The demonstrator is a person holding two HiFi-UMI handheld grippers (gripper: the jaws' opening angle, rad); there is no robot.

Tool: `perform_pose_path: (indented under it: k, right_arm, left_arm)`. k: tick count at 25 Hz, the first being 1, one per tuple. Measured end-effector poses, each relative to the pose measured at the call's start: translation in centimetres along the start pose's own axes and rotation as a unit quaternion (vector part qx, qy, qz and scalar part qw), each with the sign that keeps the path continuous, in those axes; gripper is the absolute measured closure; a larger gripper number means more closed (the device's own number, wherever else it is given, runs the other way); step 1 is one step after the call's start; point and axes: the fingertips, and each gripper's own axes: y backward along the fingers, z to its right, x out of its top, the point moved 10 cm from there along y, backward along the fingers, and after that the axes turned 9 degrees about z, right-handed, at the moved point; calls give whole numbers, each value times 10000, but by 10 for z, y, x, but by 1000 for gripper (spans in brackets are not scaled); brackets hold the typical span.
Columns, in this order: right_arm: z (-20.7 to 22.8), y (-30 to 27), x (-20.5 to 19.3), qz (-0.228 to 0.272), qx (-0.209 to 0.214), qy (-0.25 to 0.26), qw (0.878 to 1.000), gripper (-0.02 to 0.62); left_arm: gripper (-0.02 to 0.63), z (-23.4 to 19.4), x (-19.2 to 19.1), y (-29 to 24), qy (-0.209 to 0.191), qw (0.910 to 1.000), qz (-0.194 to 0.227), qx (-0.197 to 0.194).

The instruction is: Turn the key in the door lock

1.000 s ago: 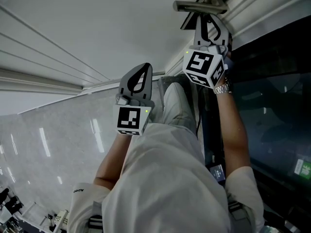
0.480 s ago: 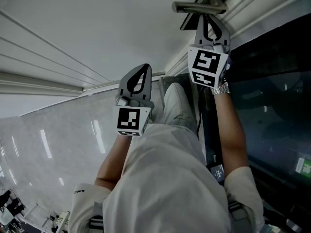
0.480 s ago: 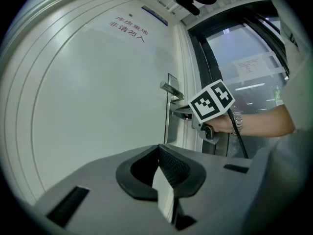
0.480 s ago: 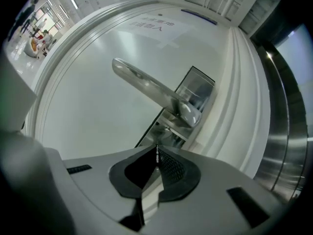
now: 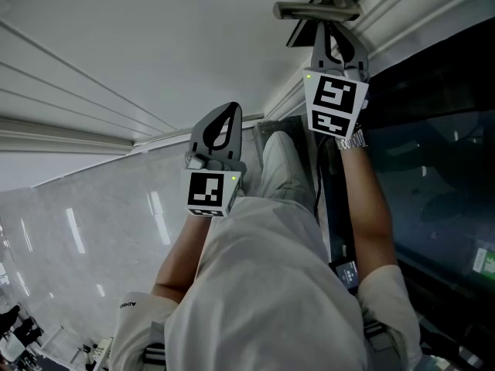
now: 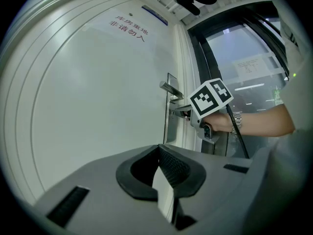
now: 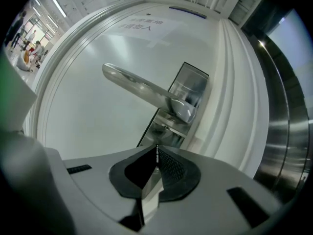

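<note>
Steel lock plate (image 7: 193, 84) under the handle (image 7: 137, 84) carries the key (image 7: 157, 155). It seems to be the thin bright sliver that the right gripper's (image 5: 331, 29) jaws, which have just been closing, pinch level for twisting. The left gripper (image 5: 224, 114) hangs clear of the white door (image 7: 98, 126), jaws together and empty.

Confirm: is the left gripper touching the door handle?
Apart. Left gripper view shows the door handle well ahead of the shut left gripper, clear space between.
</note>
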Motion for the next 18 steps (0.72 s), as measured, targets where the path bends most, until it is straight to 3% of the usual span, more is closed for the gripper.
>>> perform_pose_path:
  k: [9,14,18]
  right_arm:
    - [6,-1,-3,-63,22,-704,9975,584]
    - [11,0,-3,-49,-11,-1379,9904,584]
    - [10,0,-5,1,-97,-1530,9882,584]
  left_arm:
    - [598,3,0,-5,35,10000,25,-87]
    - [598,5,1,-5,39,9999,13,-121]
    - [598,7,-2,-4,35,9999,-24,-120]
